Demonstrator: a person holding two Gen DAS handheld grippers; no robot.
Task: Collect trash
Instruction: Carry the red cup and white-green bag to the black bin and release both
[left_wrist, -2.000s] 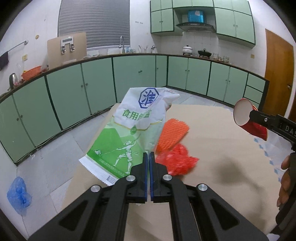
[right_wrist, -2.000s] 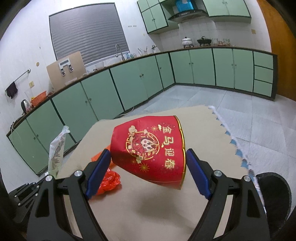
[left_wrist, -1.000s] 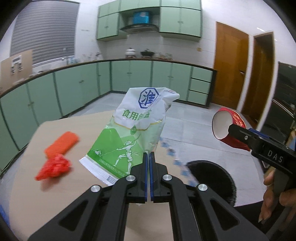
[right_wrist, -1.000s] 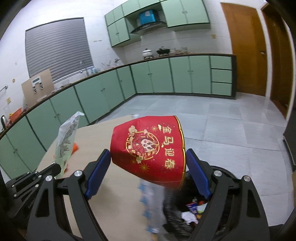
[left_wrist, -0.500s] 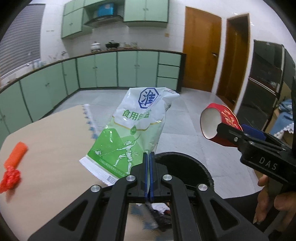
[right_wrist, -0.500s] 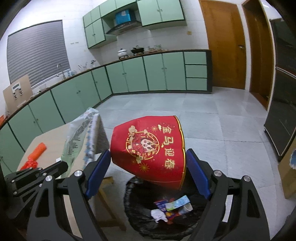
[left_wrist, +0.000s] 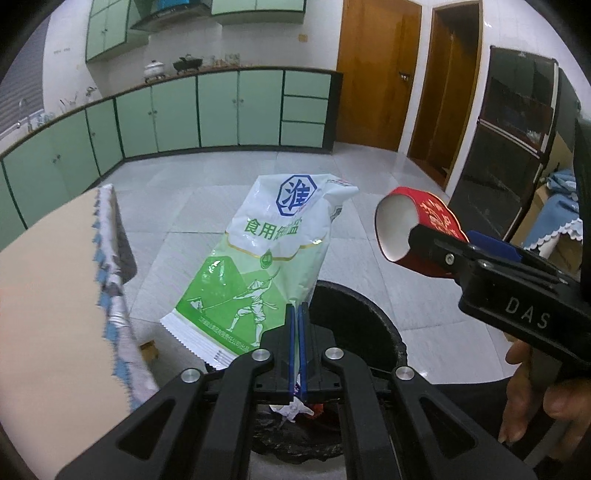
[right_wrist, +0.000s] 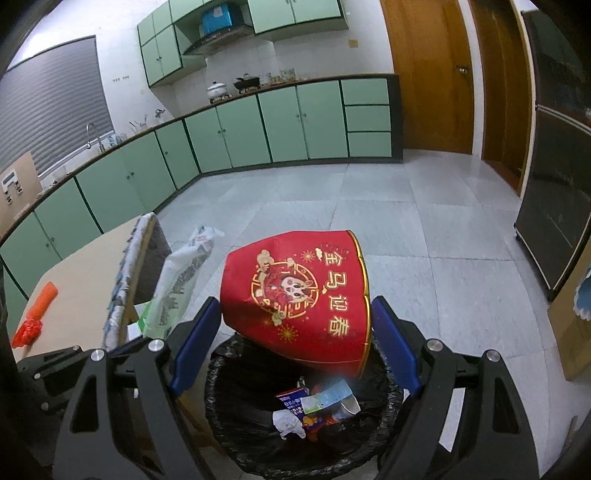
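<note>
Green-and-white plastic salt bag (left_wrist: 273, 258) is pinched in the left gripper (left_wrist: 296, 317); red paper cup (right_wrist: 299, 299) is clamped between the right gripper (right_wrist: 295, 332) pads, above the black-lined bin (right_wrist: 236, 424).

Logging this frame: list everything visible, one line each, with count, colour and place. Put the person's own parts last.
salt bag: 1, white and green, clamped by its lower edge, above the bin
paper cup: 1, red with gold print, between the right fingers, over the bin
trash bin: 1, black liner, on the floor beside the table, litter inside
table: 1, tan top with a patterned cloth edge, at left
foam net: 1, orange, on the table
crumpled wrapper: 1, red, touching the net
cabinets: mint green, along the walls
doors: 2, brown wood, far wall
left gripper: black, blue pads, shut
right gripper: black, blue pads, holding the cup
hand: 1, on the right gripper's handle
</note>
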